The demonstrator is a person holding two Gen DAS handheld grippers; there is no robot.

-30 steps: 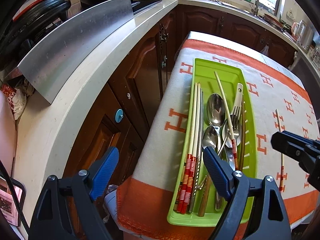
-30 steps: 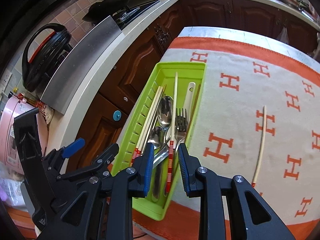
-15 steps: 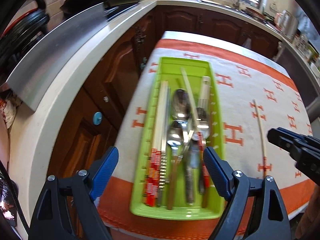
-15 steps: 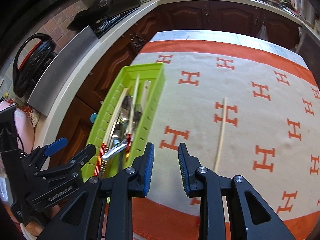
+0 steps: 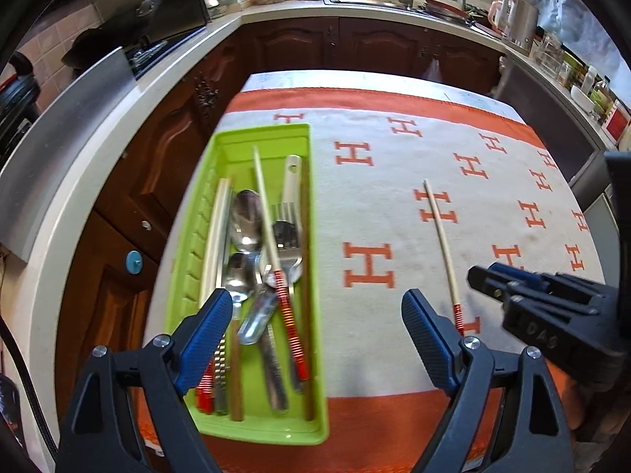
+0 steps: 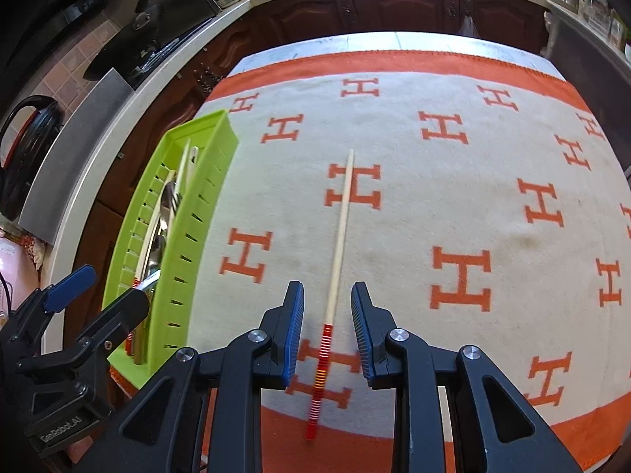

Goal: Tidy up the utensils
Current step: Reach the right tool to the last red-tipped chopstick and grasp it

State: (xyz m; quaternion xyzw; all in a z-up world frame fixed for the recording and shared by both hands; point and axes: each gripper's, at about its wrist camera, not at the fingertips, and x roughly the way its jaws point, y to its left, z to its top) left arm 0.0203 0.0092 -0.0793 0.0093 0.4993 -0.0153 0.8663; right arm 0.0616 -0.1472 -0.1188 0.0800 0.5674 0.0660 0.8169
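A tray (image 5: pixel 303 181) stands on the left part of a cloth (image 5: pixel 493 181) that covers the table. In the tray lie spoons (image 5: pixel 246 220), a fork (image 5: pixel 290 232) and chopsticks (image 5: pixel 215 232), side by side along its length. One chopstick (image 6: pixel 342 220) lies alone on the cloth, well apart to the right of the tray. A counter (image 5: pixel 118 118) runs to the left of the table and behind it.

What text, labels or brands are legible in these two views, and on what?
"GenRobot.AI": on the left gripper body, in the right wrist view.
"DAS": partial, embossed on the right gripper body, in the left wrist view; the rest is cut off.
"H": orange letter repeated across the cloth.
Bottles and packets on the far counter: labels too small and blurred to read.
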